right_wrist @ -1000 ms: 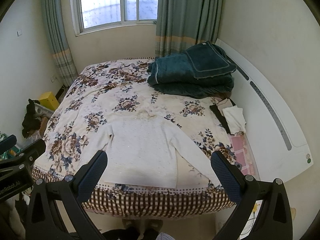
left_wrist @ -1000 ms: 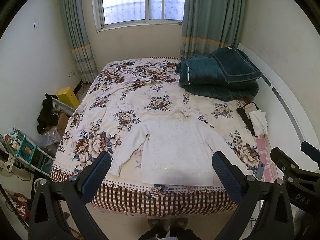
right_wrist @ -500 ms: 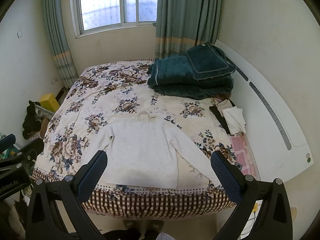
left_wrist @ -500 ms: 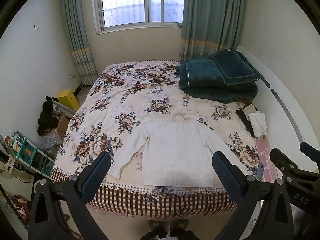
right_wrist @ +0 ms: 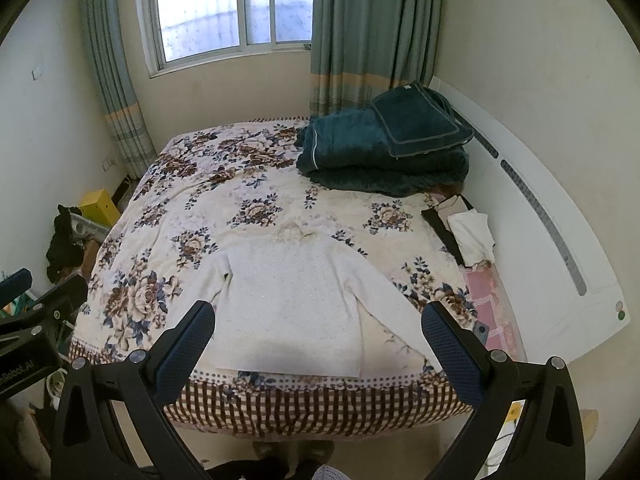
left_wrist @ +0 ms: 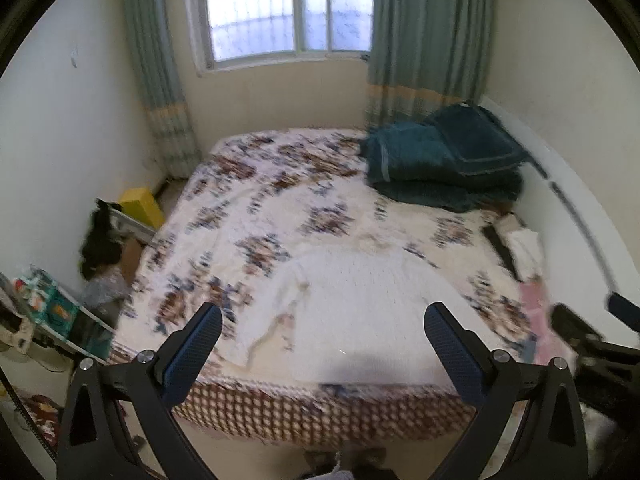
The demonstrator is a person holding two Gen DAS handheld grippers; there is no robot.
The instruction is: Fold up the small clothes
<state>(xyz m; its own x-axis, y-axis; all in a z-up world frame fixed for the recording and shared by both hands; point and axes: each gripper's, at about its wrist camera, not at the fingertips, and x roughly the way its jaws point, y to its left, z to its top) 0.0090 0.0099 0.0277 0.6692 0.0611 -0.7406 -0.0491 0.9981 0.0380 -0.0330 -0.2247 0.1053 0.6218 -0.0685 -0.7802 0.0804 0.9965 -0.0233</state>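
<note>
While the white sweater lies flat near the foot edge of the bed (collar toward the window), the left gripper and right gripper hover above it, jaws wide, empty; each sleeve lies nearer its same-side gripper.

Motion blur smears the bed and sweater.
</note>
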